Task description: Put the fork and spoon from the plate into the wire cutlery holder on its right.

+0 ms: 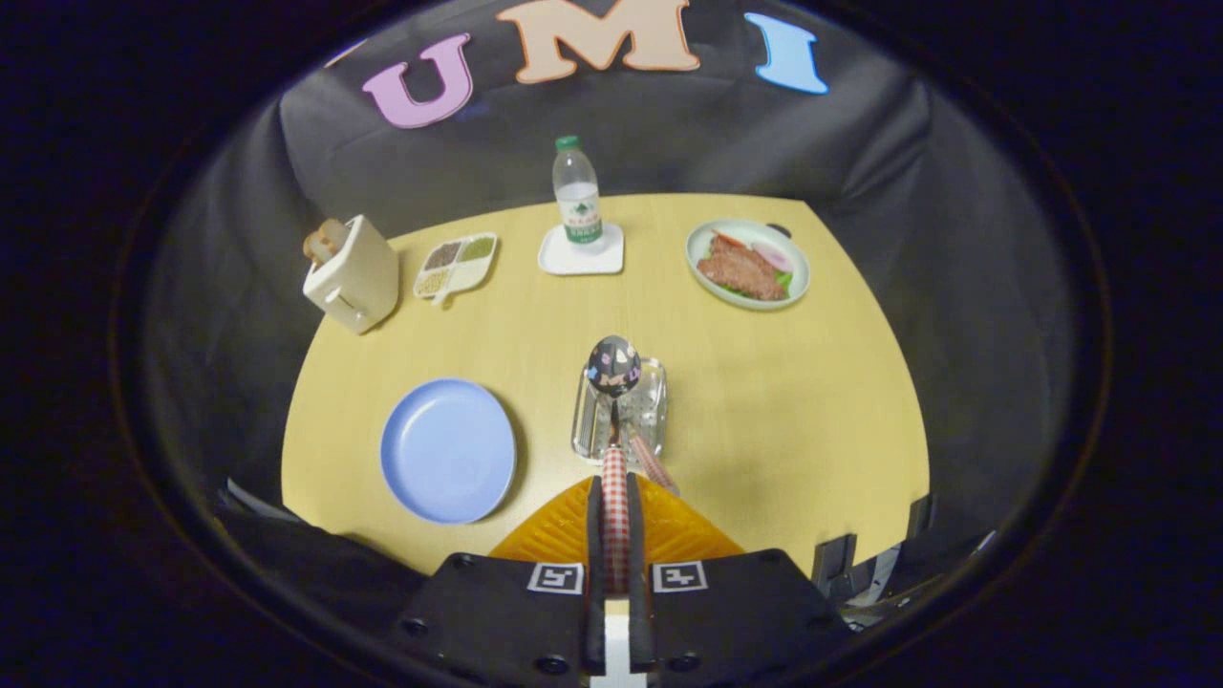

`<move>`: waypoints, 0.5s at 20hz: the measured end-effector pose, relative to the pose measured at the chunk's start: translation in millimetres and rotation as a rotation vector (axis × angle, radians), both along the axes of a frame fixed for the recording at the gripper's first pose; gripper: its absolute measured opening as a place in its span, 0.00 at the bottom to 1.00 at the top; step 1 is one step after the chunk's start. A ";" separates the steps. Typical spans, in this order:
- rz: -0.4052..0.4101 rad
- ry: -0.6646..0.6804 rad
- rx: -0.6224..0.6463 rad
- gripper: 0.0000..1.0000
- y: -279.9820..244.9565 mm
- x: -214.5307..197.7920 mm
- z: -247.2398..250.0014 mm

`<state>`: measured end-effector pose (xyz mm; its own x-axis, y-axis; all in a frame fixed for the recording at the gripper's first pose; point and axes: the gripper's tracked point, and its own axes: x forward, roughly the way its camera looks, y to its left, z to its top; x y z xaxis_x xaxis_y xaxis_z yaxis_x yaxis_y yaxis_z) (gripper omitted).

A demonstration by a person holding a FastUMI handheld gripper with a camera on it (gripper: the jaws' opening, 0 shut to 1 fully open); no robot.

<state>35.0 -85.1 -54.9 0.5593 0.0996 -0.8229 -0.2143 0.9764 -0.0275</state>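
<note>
2 gripper [615, 535] fingers clamp spoon [614, 382] over holder [621, 409].

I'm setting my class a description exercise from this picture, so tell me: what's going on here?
A person's hand-held gripper is shut on the checked handle of a spoon, holding its bowl over the wire cutlery holder. Another checked handle, probably the fork, already leans out of the holder. The blue plate left of the holder is bare. The spoon has not yet been let go.
</note>
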 end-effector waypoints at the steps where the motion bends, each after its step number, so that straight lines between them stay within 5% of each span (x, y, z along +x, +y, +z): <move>1: 0.002 0.039 -0.011 0.12 -1.2 -2.7 -1.6; 10: 0.083 0.311 -0.208 0.12 -2.3 4.9 -33.6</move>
